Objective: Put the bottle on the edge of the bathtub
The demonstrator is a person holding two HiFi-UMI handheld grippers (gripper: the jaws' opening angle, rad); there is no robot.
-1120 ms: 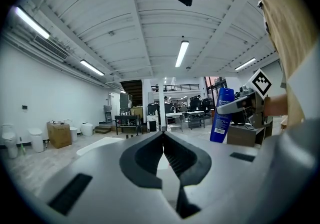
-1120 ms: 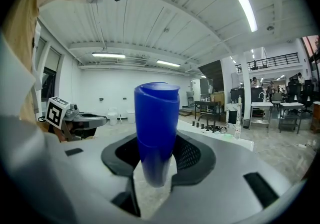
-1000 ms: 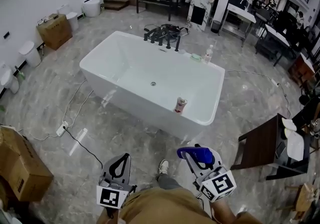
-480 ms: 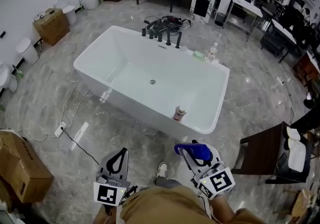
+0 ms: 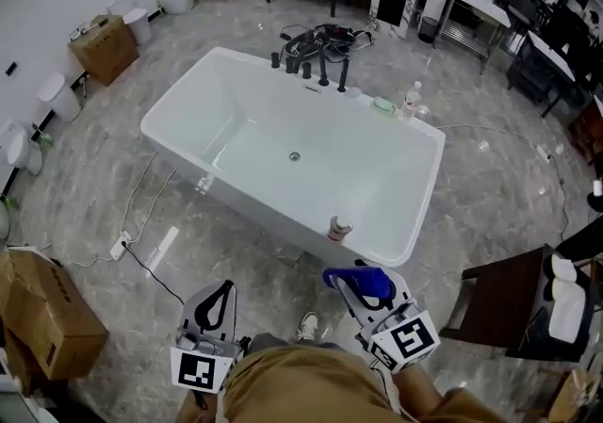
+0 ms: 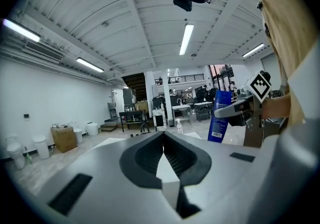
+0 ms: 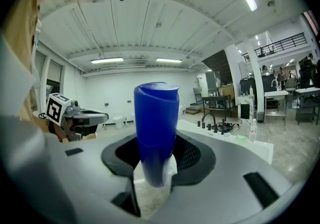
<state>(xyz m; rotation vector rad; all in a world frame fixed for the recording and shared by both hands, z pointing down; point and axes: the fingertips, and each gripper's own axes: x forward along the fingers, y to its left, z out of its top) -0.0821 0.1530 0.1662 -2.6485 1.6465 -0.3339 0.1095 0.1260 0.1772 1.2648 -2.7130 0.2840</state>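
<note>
Peering steeply down from head height over the bathtub [image 5: 236, 105]; in both gripper views, low and level toward it.

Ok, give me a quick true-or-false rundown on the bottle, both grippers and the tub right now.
1. The right gripper is shut on a blue bottle. True.
2. The blue bottle stands on the rim of the bathtub. False: it is in the right gripper, short of the tub.
3. The left gripper is empty, jaws together. True.
4. The bathtub is full of water. False: it looks dry, with the drain bare.
5. A small can stands on the tub's near rim. True.
</note>
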